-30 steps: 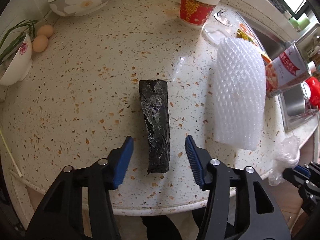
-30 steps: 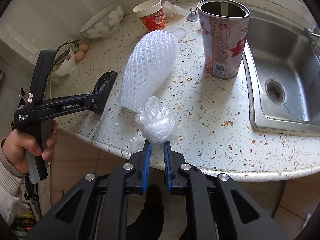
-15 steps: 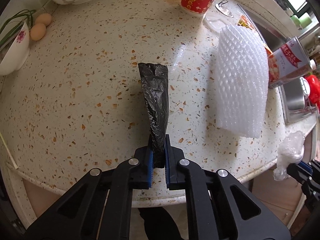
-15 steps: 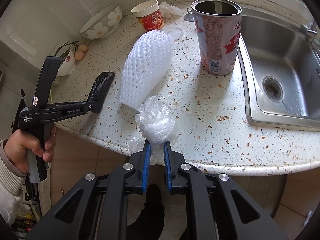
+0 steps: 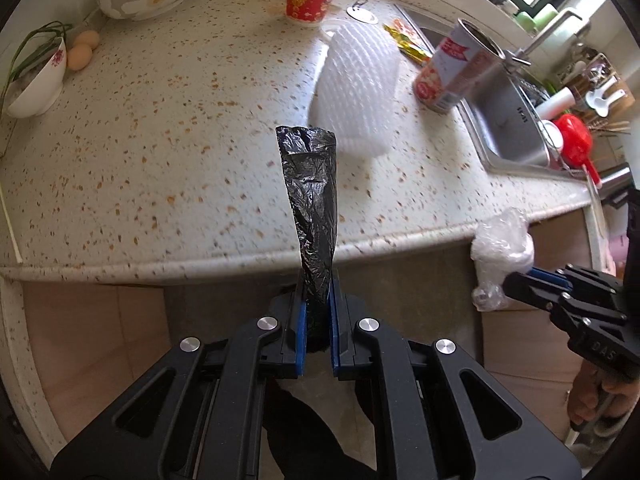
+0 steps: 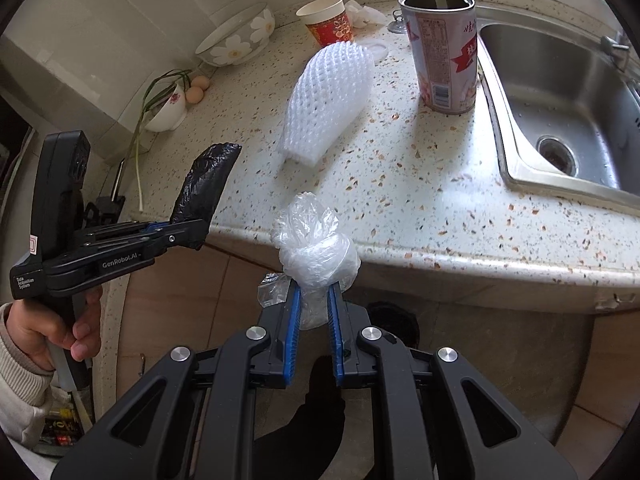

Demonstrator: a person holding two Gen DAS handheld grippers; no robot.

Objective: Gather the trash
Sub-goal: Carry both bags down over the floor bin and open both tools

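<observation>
My left gripper is shut on a folded black plastic bag, which it holds up off the speckled counter, just past the front edge. The same bag and left gripper show at the left of the right wrist view. My right gripper is shut on a crumpled clear plastic bag, held in front of the counter edge; that bag shows at the right of the left wrist view. A white foam fruit net lies on the counter.
An open tin can stands beside the steel sink. A red paper cup, a flowered bowl, two eggs and a small bowl with green onions sit at the back. Brown floor tiles lie below the counter.
The left gripper closed on the black bag and lifted it off the counter, pulling back past the edge. The right gripper drew back a little with the clear bag.
</observation>
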